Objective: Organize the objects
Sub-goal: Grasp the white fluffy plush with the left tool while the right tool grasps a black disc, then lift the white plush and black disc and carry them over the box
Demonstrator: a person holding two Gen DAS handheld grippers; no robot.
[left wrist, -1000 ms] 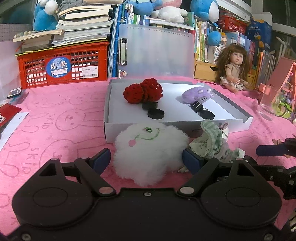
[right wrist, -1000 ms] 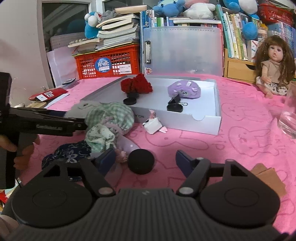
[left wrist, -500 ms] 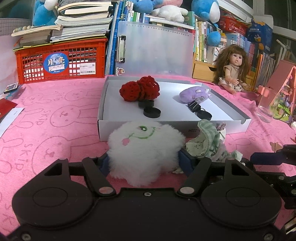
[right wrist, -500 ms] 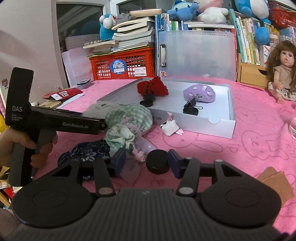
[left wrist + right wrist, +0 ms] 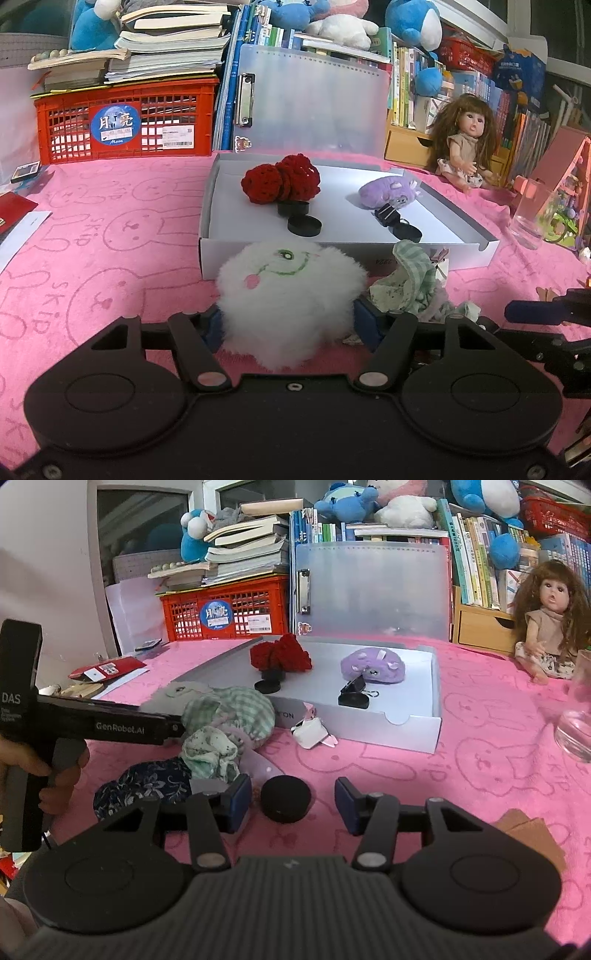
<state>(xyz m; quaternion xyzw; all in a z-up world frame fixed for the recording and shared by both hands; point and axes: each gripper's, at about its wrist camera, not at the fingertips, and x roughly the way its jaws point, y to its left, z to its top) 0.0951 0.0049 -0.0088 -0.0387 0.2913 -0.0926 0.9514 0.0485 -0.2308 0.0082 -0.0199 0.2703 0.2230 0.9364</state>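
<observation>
Left claw (image 5: 288,325) closed on the white fluffy toy (image 5: 290,295), pinned low against the pink table (image 5: 110,258) just short of the white tray (image 5: 476,236), which lies straight ahead. Right claw (image 5: 288,805) open, straddling the black round lid (image 5: 285,798), nearer its left finger.

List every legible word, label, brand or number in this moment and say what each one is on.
"GenRobot.AI": side of the left gripper.
"DAS": its upright handle; the smaller lines under it are unreadable.
"月亮" and "Moon": round blue sticker on the red crate.
"SKiP": printed on the pink cloth.
"TON": front wall of the white box, start hidden.
White barcode label on the crate and the book spines: too small to read.
</observation>
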